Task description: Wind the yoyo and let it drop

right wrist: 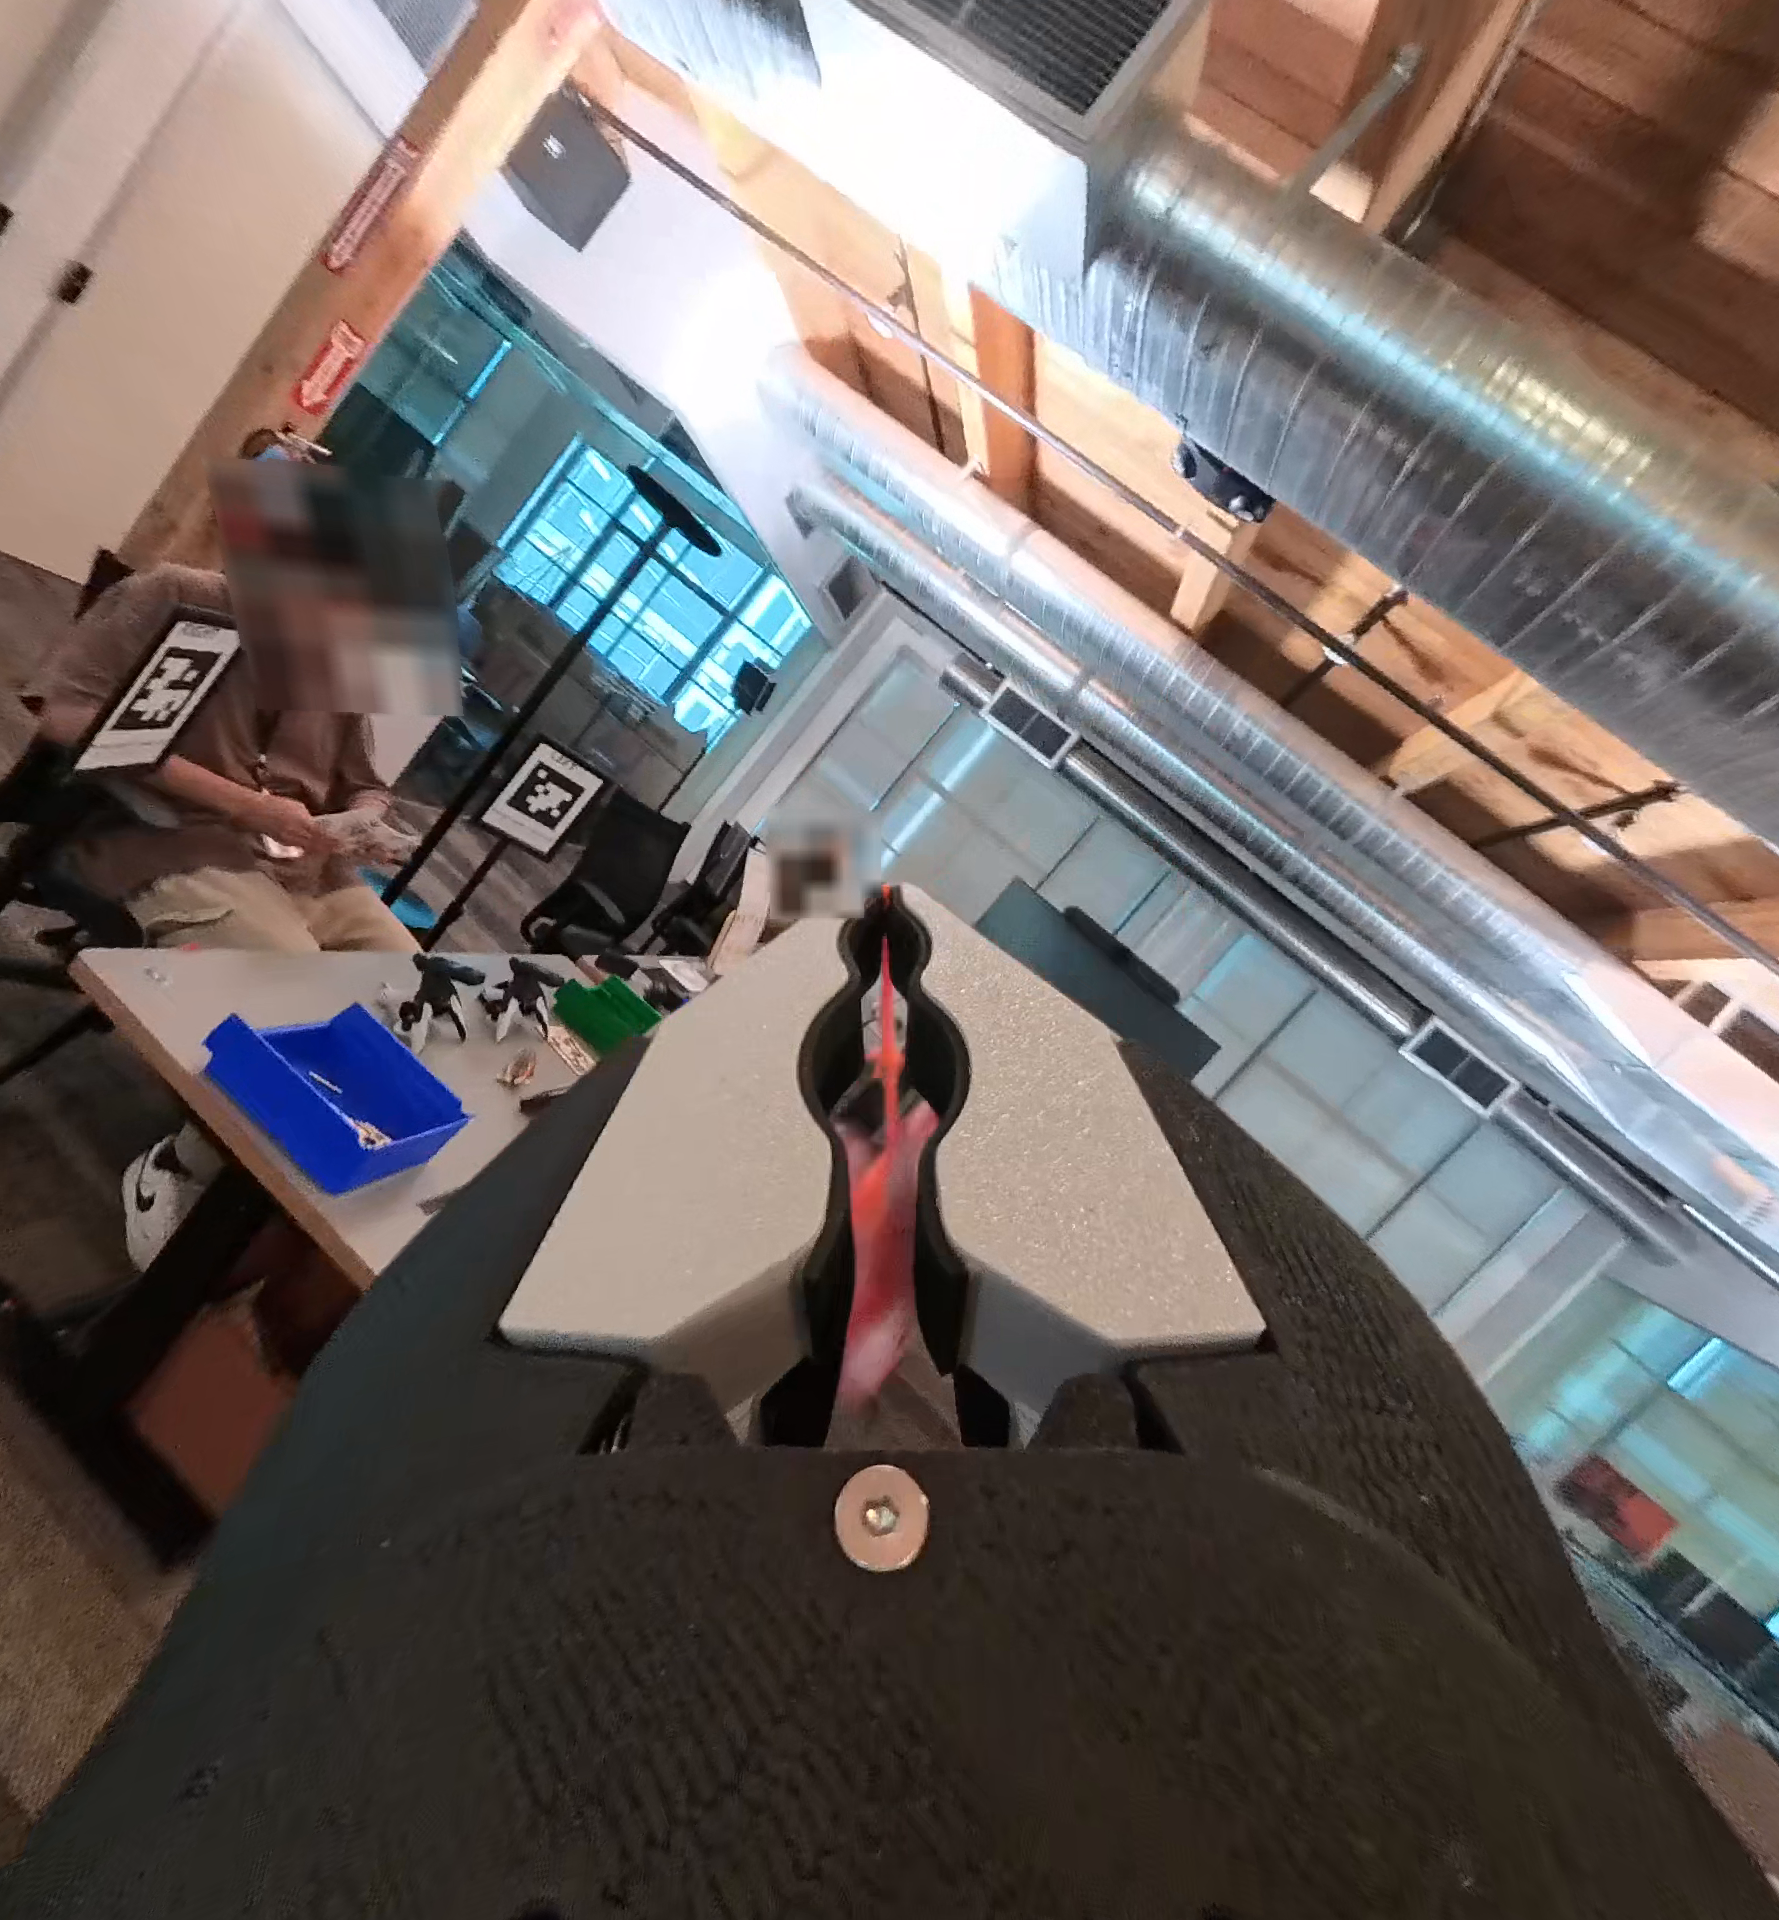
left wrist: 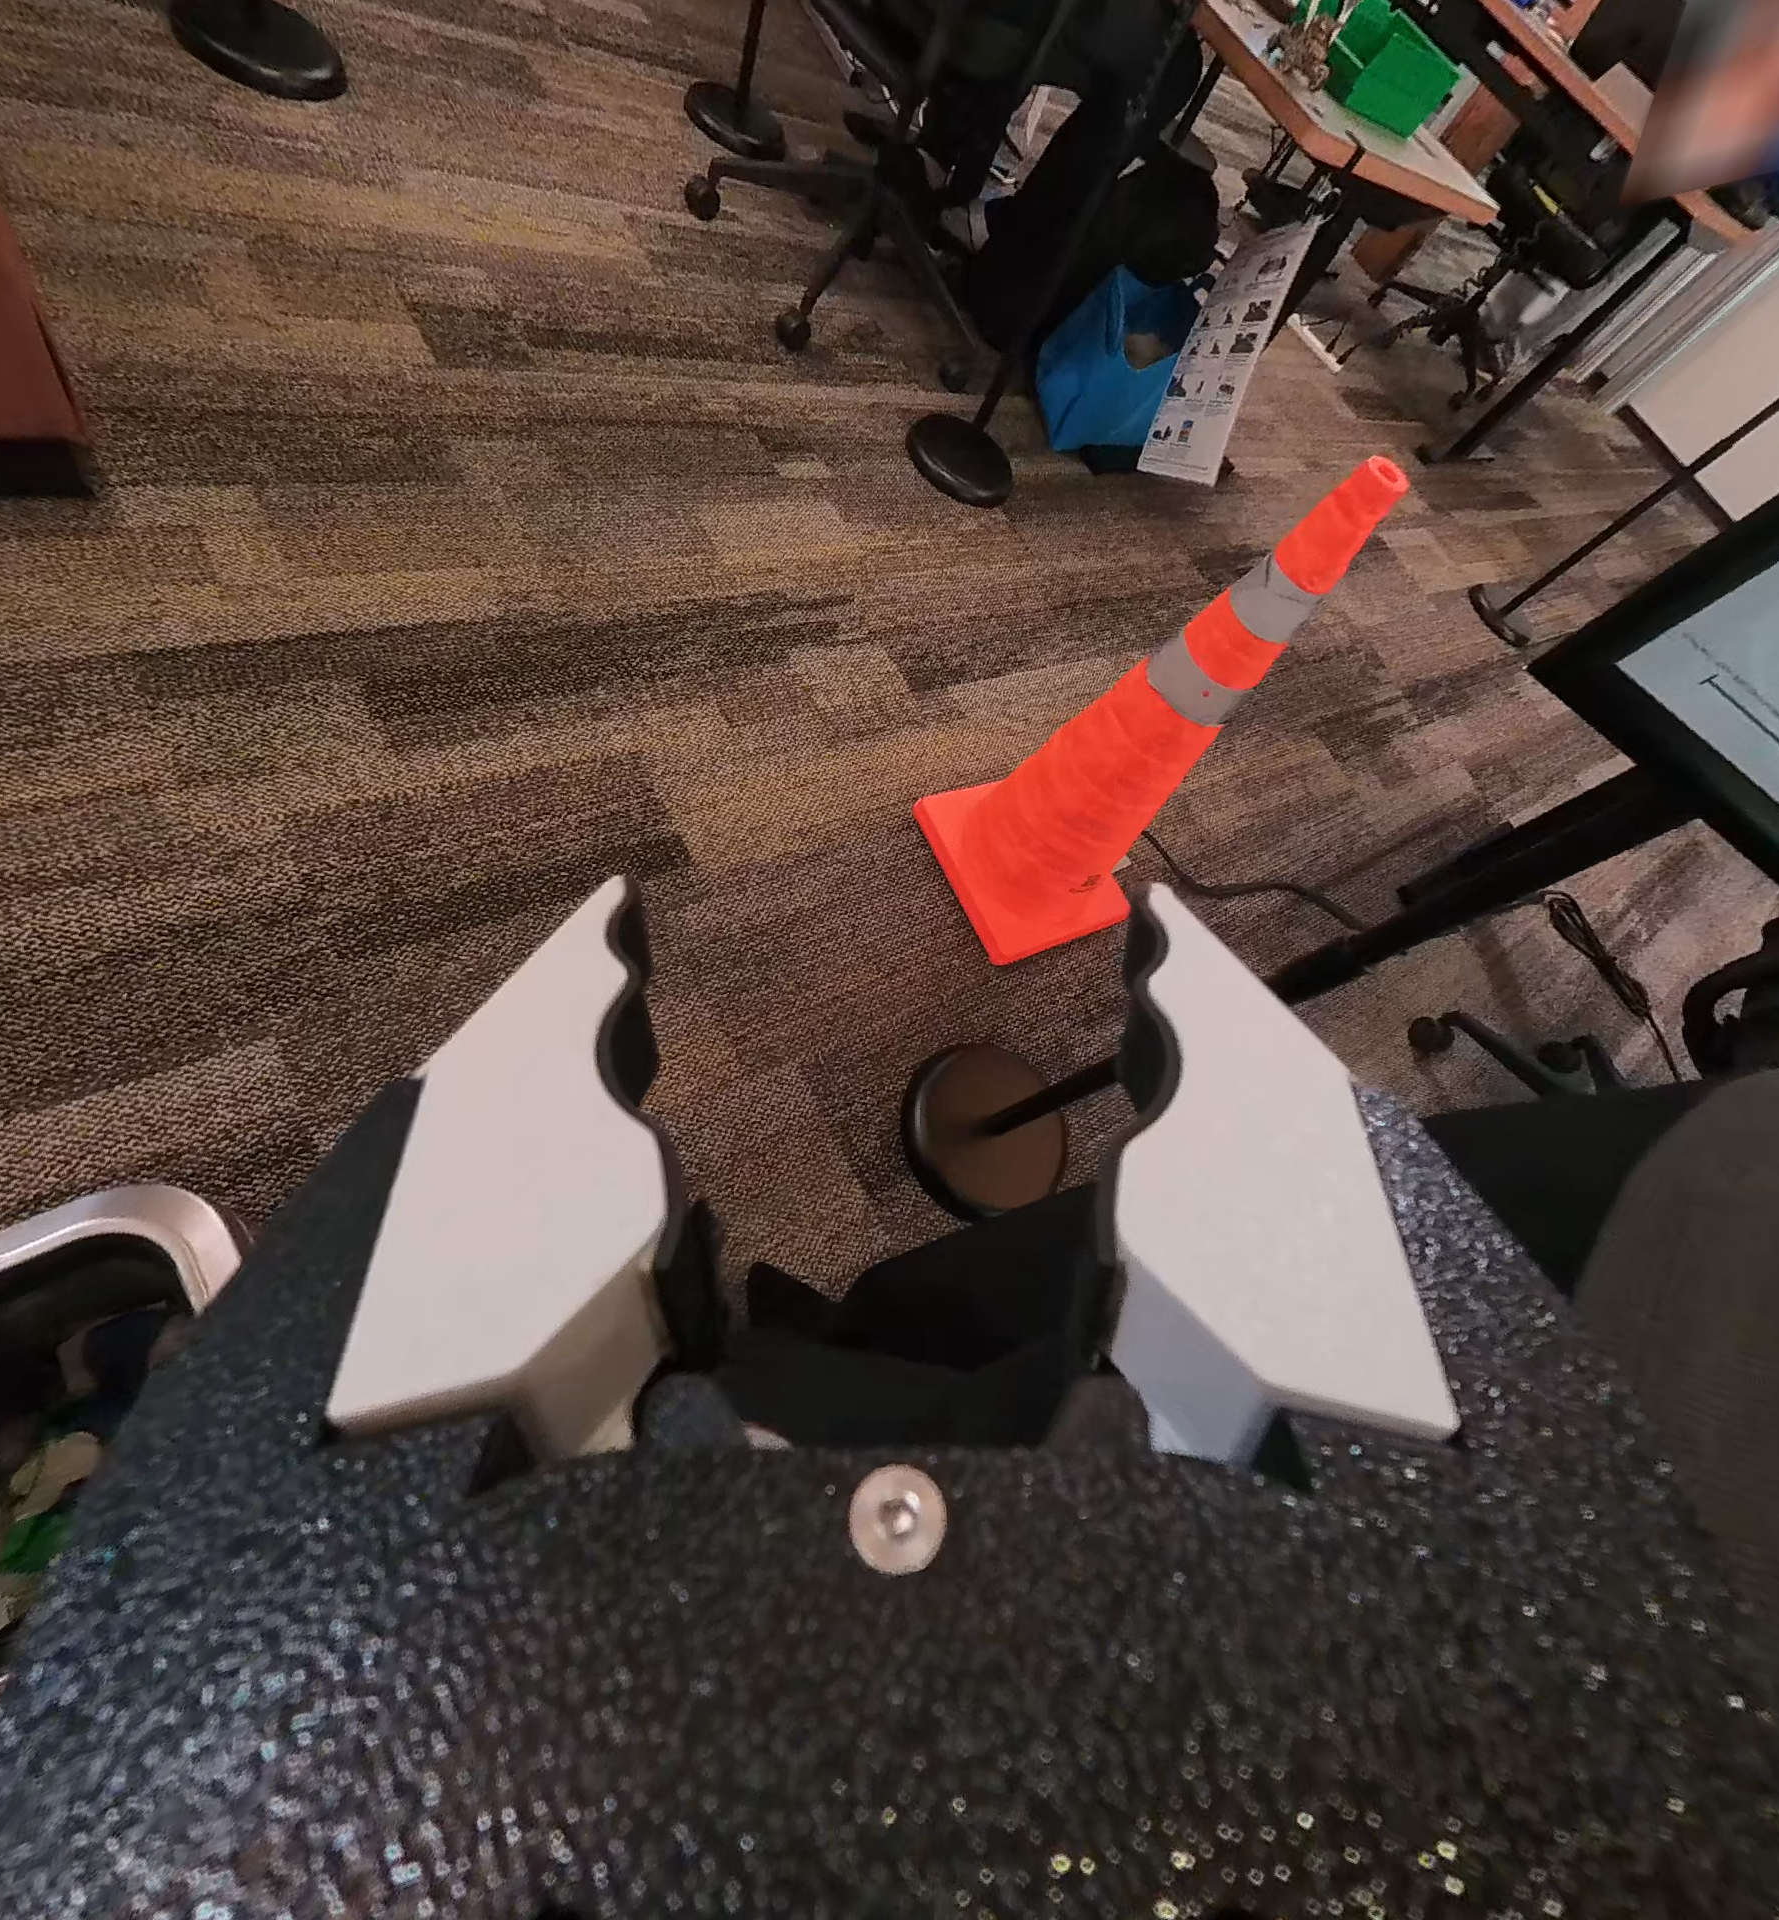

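My right gripper (right wrist: 885, 914) points up toward the ceiling and is shut on an orange-red yoyo string (right wrist: 887, 1023) that runs between its pads. A blurred red and white shape (right wrist: 880, 1288), perhaps the yoyo itself, shows in the gap behind the pads; I cannot tell for sure. My left gripper (left wrist: 885, 914) is open and empty, held above the carpet and pointing down at the floor. The yoyo does not show in the left wrist view.
An orange traffic cone (left wrist: 1103, 790) stands on the carpet ahead of the left gripper, with a black round stand base (left wrist: 989, 1138) nearer. Office chairs and desks (left wrist: 1384, 135) lie beyond. A table (right wrist: 241, 997) with a blue bin (right wrist: 334, 1101) and a seated person (right wrist: 241, 831) are at left. Tip to tip, the grippers are about 70 cm apart.
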Action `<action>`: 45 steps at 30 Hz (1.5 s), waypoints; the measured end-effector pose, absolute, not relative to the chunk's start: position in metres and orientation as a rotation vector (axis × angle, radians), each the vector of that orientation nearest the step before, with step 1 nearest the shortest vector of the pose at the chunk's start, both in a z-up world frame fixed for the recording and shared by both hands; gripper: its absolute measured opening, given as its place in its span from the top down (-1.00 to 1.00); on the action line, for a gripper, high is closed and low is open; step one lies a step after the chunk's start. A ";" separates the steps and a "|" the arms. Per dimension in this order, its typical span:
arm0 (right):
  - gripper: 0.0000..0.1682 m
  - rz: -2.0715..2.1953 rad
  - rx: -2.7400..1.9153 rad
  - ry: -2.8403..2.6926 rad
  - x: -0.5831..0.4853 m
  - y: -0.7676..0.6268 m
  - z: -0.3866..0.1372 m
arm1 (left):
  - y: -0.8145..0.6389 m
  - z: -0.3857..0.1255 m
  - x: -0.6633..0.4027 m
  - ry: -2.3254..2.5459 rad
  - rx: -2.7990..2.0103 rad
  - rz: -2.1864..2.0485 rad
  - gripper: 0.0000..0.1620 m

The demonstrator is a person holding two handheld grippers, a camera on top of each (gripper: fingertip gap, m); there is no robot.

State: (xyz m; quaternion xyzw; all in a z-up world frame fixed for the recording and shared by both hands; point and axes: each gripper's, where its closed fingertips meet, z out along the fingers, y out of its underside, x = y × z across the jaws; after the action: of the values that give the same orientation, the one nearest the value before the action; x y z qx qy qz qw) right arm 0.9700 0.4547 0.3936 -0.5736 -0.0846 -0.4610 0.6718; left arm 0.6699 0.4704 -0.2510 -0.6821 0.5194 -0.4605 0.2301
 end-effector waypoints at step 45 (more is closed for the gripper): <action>1.00 -1.008 -1.058 -0.374 0.833 0.433 0.583 | 0.450 0.369 0.859 0.913 -0.538 -1.450 -0.96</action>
State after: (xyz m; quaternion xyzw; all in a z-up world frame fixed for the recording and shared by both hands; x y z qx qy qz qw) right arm 0.8334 0.4326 0.5834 -0.4800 -0.1698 -0.4577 0.7288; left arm 0.8590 0.4504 0.3688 -0.2344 0.3974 -0.6315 0.6232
